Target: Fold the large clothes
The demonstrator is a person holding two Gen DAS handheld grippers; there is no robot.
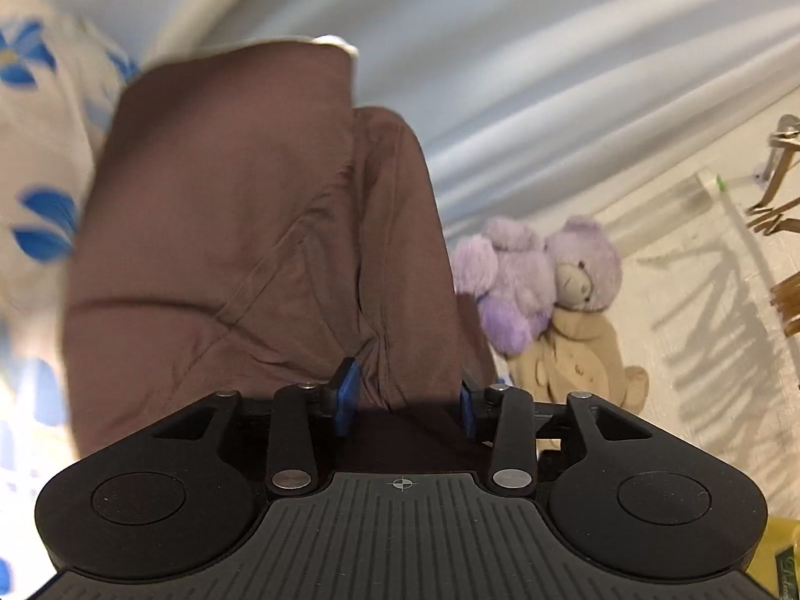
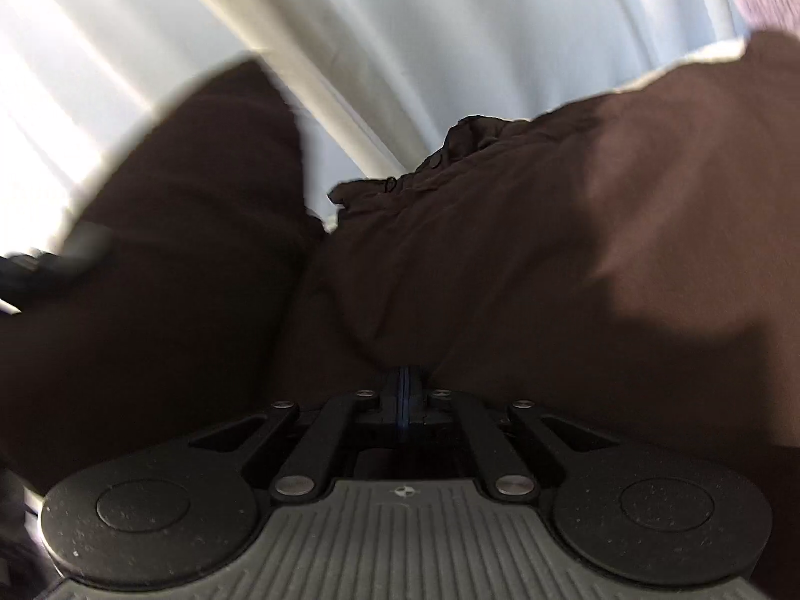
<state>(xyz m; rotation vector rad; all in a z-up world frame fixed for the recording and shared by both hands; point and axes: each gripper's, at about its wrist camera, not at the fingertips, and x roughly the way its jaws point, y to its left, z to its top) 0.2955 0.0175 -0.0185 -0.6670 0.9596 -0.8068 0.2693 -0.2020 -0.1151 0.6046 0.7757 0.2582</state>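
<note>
Two black two-finger grippers with blue pads are seen against one large brown cotton garment [image 1: 240, 230], which is held up in front of pale blue-white curtains [image 1: 550, 50]. The left gripper [image 1: 405, 395] is spread wide, with a fold of the brown cloth lying between its pads, while the right gripper [image 2: 404, 390] is pressed closed on the cloth's edge. A lilac plush bear [image 1: 545, 275] is seen beside a beige plush bear [image 1: 575, 365] on the cream floor [image 1: 700, 350], near the garment.
</note>
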